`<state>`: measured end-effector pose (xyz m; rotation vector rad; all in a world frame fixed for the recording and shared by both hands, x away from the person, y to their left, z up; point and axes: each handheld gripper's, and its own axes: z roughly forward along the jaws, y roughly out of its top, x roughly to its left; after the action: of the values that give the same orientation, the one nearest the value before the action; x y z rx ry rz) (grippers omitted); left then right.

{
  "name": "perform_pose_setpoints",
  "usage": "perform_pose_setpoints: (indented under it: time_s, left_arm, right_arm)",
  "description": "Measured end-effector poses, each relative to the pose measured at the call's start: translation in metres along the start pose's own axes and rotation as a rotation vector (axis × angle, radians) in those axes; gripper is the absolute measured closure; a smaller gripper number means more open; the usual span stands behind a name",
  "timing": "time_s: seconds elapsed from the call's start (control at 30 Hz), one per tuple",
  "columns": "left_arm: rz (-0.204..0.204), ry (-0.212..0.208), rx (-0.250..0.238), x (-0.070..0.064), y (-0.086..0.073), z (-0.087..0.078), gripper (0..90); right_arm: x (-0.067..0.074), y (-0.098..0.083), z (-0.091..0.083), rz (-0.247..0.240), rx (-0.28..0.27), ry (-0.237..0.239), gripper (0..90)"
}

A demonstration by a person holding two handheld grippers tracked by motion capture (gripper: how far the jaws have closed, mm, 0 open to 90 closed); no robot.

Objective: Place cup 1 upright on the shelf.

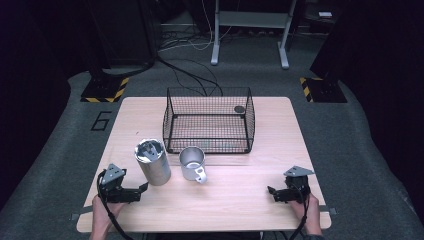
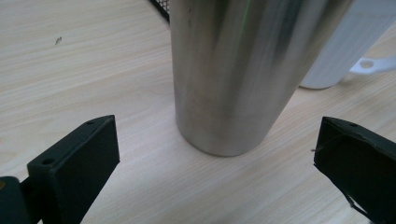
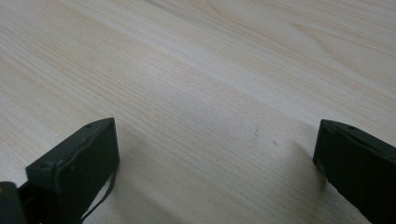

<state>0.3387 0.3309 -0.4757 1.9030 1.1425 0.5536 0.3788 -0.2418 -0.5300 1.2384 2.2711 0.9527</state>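
A tall steel tumbler (image 1: 153, 161) stands upright left of centre on the wooden table (image 1: 240, 200); in the left gripper view the tumbler (image 2: 238, 74) rises just ahead of the jaws. A white mug (image 1: 192, 162) with a handle stands beside it, and the mug (image 2: 345, 46) shows behind the tumbler. My left gripper (image 1: 142, 189) is open, close to the tumbler's base without touching it. My right gripper (image 1: 272, 191) is open over bare wood at the right front. Between the right gripper's jaws (image 3: 215, 149) lies nothing but tabletop.
A black wire basket (image 1: 209, 120) stands at the back centre of the table, a small dark round thing (image 1: 239, 109) in its far right corner. Beyond the table lie grey floor, cables (image 1: 190, 75) and a stand's legs (image 1: 250, 35).
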Motion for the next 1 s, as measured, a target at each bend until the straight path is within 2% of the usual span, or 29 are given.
perform_pose_setpoints:
  time_s: [0.13, 0.37, 0.53, 0.63, 0.77, 1.0]
  left_arm:
    - [0.008, -0.011, -0.007, -0.002, 0.007, -0.001, 0.1]
    - [0.009, -0.021, -0.047, -0.003, 0.021, -0.003, 0.0]
    - [0.023, -0.036, -0.081, -0.005, 0.039, -0.005, 0.0]
    - [0.031, -0.052, -0.083, -0.006, 0.046, -0.005, 0.0]
    - [0.040, -0.053, -0.095, -0.007, 0.059, 0.001, 0.0]
    - [0.028, -0.066, -0.110, -0.007, 0.066, 0.010, 0.0]
  right_arm:
    - [0.000, 0.000, 0.000, 0.002, -0.001, 0.001, 0.0]
    - [0.000, 0.000, 0.000, 0.002, -0.001, 0.001, 0.0]
    - [0.000, 0.000, 0.000, 0.001, 0.000, 0.000, 0.0]
    - [0.000, 0.000, 0.000, 0.001, 0.000, 0.000, 0.0]
    - [0.000, 0.000, 0.000, 0.003, -0.001, 0.000, 0.0]
    - [0.001, 0.000, 0.000, 0.004, -0.002, 0.000, 0.0]
